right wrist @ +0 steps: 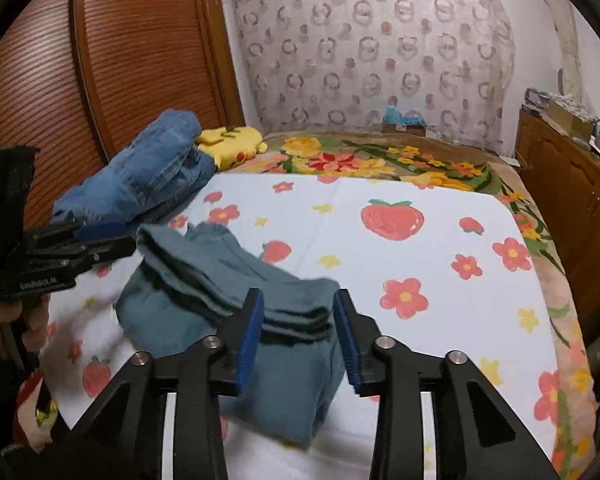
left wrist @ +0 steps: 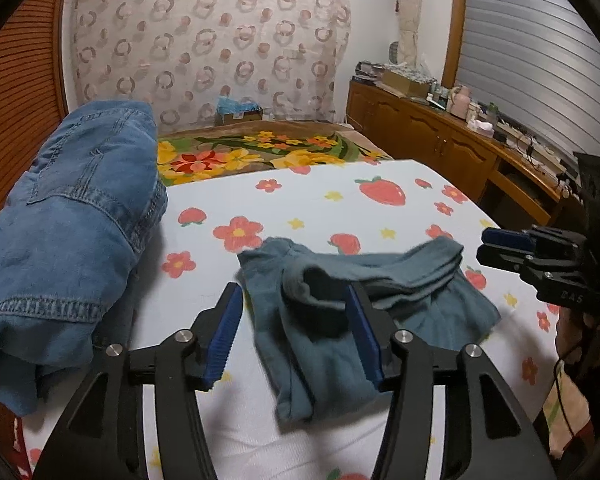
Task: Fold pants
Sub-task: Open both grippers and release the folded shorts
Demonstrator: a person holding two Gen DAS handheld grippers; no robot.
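Grey-teal pants (left wrist: 340, 304) lie loosely folded and bunched on the strawberry-print sheet (left wrist: 340, 200); they also show in the right wrist view (right wrist: 228, 300). My left gripper (left wrist: 292, 328) is open, its blue pads either side of the pants' near left part, holding nothing. My right gripper (right wrist: 298, 332) is open over the pants' folded right edge, holding nothing. The right gripper also shows at the right in the left wrist view (left wrist: 504, 246), and the left gripper at the left in the right wrist view (right wrist: 100, 236).
A pile of blue denim clothes (left wrist: 68, 232) lies at the sheet's left edge, also in the right wrist view (right wrist: 148, 176). A yellow plush toy (right wrist: 232, 144) lies behind it. A flowered blanket (right wrist: 380, 160) covers the far bed. Wooden cabinets (left wrist: 440, 136) stand right.
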